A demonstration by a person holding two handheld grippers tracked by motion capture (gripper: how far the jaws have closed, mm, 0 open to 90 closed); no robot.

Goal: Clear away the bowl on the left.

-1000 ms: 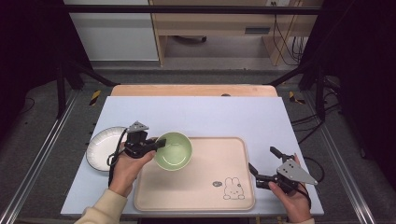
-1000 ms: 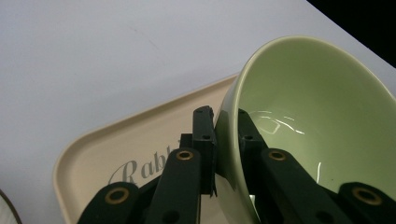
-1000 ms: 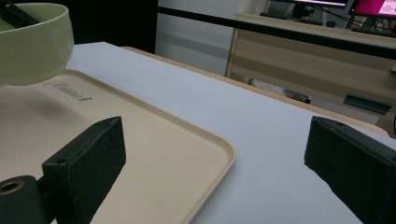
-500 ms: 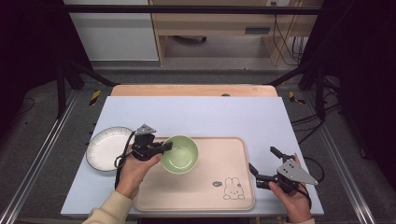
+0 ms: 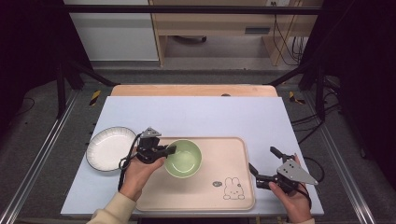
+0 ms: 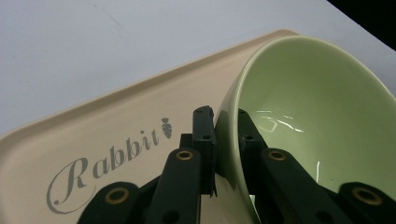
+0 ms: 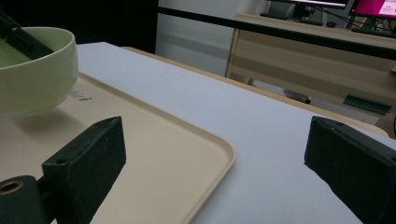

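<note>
We see the left gripper [image 5: 169, 150] clamped on the green bowl [image 5: 183, 158] rim, one jaw inside, one outside; bowl sits over the beige tray [image 5: 233, 154], left part, w/ shadow under it in the right gripper view. Right gripper [image 5: 262, 164] gapes wide, off the tray's right edge. White plate [image 5: 108, 148] lies left of tray.

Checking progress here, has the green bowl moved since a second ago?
Yes. The green bowl, clamped by the left gripper, went right, farther onto the tray.
</note>
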